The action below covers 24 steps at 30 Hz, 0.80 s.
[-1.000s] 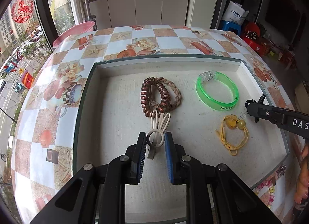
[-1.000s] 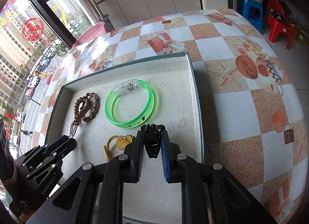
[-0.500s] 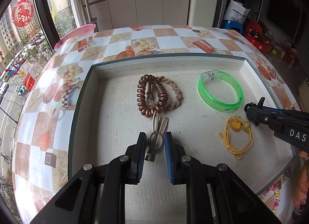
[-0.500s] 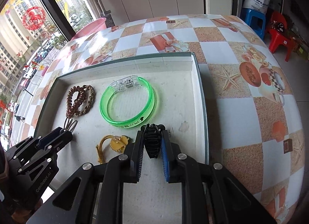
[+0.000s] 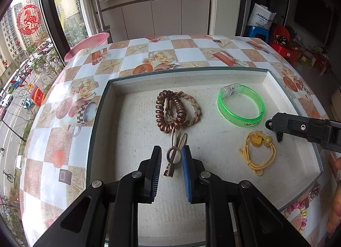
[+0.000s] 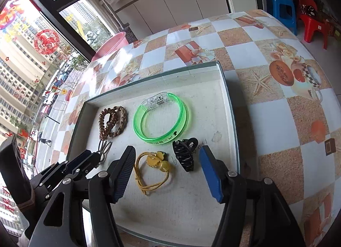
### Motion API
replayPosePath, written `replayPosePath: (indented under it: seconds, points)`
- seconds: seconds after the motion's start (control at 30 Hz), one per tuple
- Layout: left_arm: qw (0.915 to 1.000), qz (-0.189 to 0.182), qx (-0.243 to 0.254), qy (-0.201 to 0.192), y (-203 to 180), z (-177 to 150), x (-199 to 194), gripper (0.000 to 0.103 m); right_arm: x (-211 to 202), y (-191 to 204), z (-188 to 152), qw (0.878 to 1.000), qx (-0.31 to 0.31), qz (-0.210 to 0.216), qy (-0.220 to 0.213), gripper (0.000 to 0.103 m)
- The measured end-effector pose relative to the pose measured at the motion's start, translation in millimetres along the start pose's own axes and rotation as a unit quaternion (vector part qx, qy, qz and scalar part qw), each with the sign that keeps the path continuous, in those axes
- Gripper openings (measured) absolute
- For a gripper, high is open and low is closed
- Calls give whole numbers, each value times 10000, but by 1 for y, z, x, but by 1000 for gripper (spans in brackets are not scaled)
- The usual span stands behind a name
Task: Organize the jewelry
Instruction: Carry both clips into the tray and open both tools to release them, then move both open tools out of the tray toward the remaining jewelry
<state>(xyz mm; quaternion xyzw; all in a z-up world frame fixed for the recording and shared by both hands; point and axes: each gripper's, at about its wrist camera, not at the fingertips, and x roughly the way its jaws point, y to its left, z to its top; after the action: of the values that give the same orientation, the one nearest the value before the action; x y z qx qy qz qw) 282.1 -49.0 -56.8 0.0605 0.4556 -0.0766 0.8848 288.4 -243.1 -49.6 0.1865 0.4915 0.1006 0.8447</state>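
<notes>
My right gripper (image 6: 167, 169) has just let its jaws spread, leaving the black plastic claw clip (image 6: 184, 154) lying free in the shallow white tray (image 6: 229, 106), beside the yellow corded hair tie (image 6: 152, 170). My left gripper (image 5: 171, 162) looks clamped on the beige metal hair clip (image 5: 173, 157), though the contact is hard to confirm. Next, I would lift the right clear and set that clip down.

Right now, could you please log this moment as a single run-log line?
left gripper: shut on beige clip | right gripper: jaws just opened, black claw clip released on tray | green bangle: in tray
</notes>
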Motion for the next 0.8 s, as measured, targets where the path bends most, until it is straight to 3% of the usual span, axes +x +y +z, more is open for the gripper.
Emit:
replayPosePath:
  seconds: [0.27,0.3,0.33,0.37,0.57,0.8]
  points:
    - [9997,-164,-151,-109,5,4,-10,36,-20,-7,0,9987,365,335,-153,70]
    - [9997,-155,-161,-132,6,4,-12,47,-22,-8,0,9983,406,386,-158,74]
    - [9996,-124,-186,-178,6,5,-15,87,-24,-9,0,9980,442,431,-163,76]
    - [9991,-111,-244,-343,8,4,-21,103,-26,-10,1,9976,478,479,-177,77]
    - [9986,-136,-177,-490,4,6,-37,103,-40,-11,-2,9966,489,582,-307,83]
    - [9978,-210,4,-622,-2,-15,-64,103,-65,-11,-18,9950,451,758,-472,89]
